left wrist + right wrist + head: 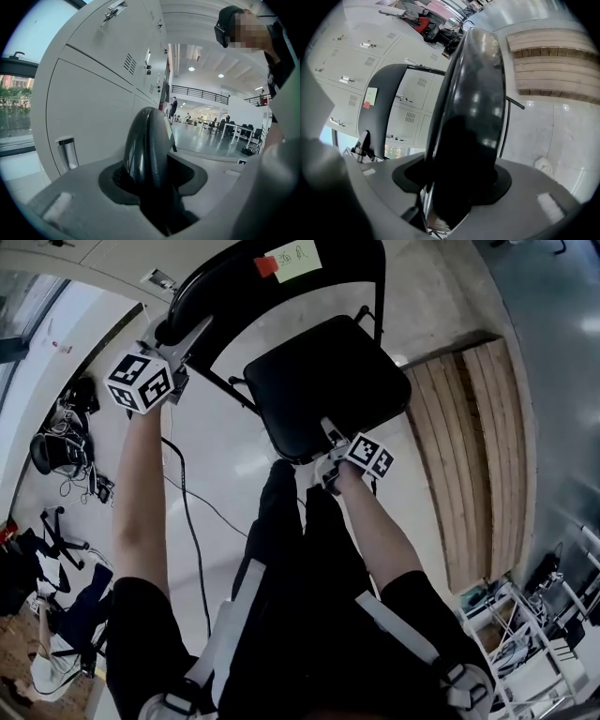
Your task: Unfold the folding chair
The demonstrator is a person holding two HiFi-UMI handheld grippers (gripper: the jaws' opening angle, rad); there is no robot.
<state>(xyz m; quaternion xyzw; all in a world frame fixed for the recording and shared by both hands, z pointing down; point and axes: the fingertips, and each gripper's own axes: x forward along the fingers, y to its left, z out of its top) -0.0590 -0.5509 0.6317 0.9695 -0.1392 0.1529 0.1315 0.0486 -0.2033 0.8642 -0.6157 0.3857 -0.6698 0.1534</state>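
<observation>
Right gripper (329, 434) fingers clamp seat (323, 381) — left gripper (186, 336) fingers clamp backrest (214, 274); green note (293, 258) writing unreadable.

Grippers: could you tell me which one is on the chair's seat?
The right gripper, at the seat front edge; the left gripper holds the backrest instead.

free: floor (234, 451) l of chair (328, 390) | obst: lockers (93, 93) close behind, wood platform (478, 456) r, cable (187, 512)

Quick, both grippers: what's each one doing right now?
Left gripper: closed on the backrest edge.
Right gripper: closed on the seat at its front edge.
</observation>
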